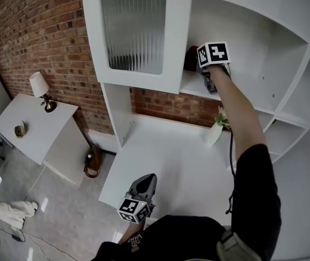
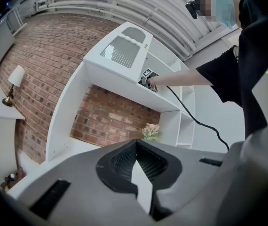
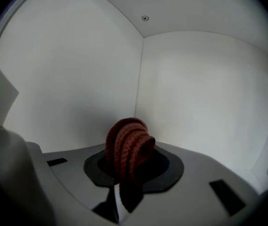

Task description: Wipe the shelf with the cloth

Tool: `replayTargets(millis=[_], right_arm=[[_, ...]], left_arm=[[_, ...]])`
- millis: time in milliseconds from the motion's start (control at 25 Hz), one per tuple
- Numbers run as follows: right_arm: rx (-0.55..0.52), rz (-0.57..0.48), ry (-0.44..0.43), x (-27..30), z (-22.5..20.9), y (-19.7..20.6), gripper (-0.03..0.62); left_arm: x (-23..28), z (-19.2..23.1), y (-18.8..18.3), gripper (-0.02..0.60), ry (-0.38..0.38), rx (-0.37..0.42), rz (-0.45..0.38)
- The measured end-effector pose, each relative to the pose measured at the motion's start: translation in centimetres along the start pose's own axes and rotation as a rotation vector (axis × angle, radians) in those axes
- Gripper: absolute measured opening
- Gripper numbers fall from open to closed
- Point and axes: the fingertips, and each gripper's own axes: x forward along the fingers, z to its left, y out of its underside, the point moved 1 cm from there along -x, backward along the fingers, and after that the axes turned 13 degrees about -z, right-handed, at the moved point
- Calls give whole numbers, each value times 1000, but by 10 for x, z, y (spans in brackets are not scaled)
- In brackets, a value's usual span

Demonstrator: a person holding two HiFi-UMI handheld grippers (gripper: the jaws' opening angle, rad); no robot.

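Note:
My right gripper (image 1: 194,65) reaches into a white shelf (image 1: 197,87) compartment behind the open cabinet door. It is shut on a dark red knitted cloth (image 1: 190,57). In the right gripper view the cloth (image 3: 129,149) bunches up between the jaws, facing the compartment's back corner (image 3: 141,79); the shelf floor is hidden under the gripper. My left gripper (image 1: 146,182) hangs low over the front edge of the white desk (image 1: 166,151), shut with nothing in it (image 2: 137,150). The left gripper view shows the right gripper's marker cube (image 2: 147,73) up on the shelf.
The cabinet door (image 1: 136,31) with ribbed glass stands open at the shelf's left. A white vase of flowers (image 1: 216,128) stands on the desk below the right arm. A side table (image 1: 32,121) with a lamp (image 1: 39,86) is at the left; a brown bag (image 1: 92,162) sits on the floor.

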Motion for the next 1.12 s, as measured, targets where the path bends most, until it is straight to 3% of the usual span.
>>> replayTargets(millis=[240, 480, 880, 1120], right_arm=[[-171, 102, -10, 11, 0, 8, 97], [-245, 171, -6, 3, -19, 13, 98], [-286, 288, 189, -55, -120, 33, 98], [-390, 398, 313, -93, -166, 43, 98]], left_arm=[[4, -2, 7, 8, -28, -4, -3], [12, -7, 9, 8, -20, -7, -5], [26, -20, 21, 8, 66, -32, 22], [35, -31, 29, 8, 118, -50, 35]])
